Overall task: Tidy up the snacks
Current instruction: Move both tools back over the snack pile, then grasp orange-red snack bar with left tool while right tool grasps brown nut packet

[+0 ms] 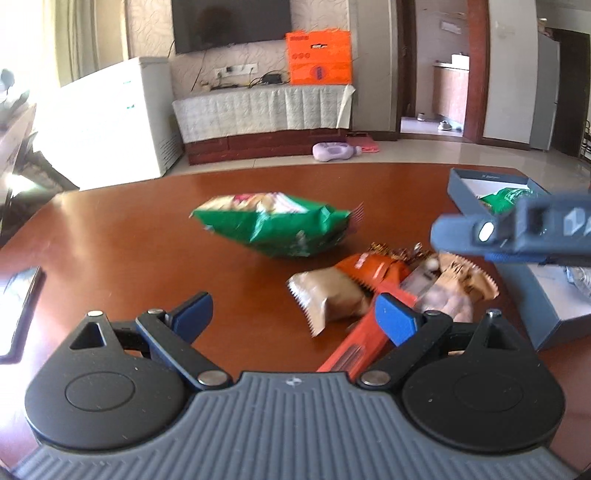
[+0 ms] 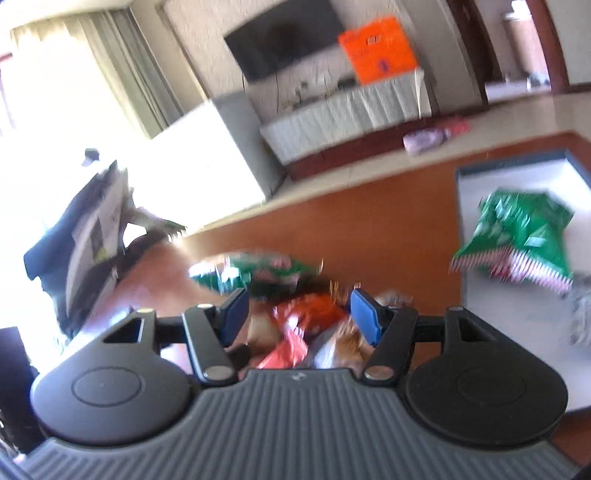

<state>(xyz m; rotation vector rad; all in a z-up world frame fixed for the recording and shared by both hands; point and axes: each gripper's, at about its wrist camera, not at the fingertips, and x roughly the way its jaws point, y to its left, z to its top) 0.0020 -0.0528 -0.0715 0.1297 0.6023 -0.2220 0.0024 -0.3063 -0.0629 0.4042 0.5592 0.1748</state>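
Snacks: a loose pile of packets lies on the brown tabletop (image 1: 129, 240) — an orange packet (image 1: 373, 269), a tan packet (image 1: 328, 299) with a zigzag edge, and a brown-and-clear one (image 1: 461, 288), all touching or overlapping.
Green bag on tabletop: a large green bag (image 1: 273, 225) lies alone at about 11 o'clock from the pile, near it; whether they touch cannot be told.
Box: a blue-grey open box (image 2: 476, 206) with a pale inside stands at 3 o'clock of the pile, near the tabletop's far edge.
Green bag in box: a second green bag (image 2: 517, 236) with a red-and-white striped seam lies inside the box — crumpled, blurred.
Left tongs: the left tongs (image 1: 295, 314) are released, blue pads wide apart, low over the near side of the pile; the orange packet runs under the pad at 3 o'clock, nothing pinched.
Right tongs: the right tongs (image 2: 295, 314) are released too, blue pads apart above the pile, nothing between them gripped; in the left wrist view the tool shows at 2 o'clock, blurred, in front of the box.
Background: a dark TV (image 1: 231, 22) on the wall, an orange carton (image 1: 319, 57) on a covered cabinet.
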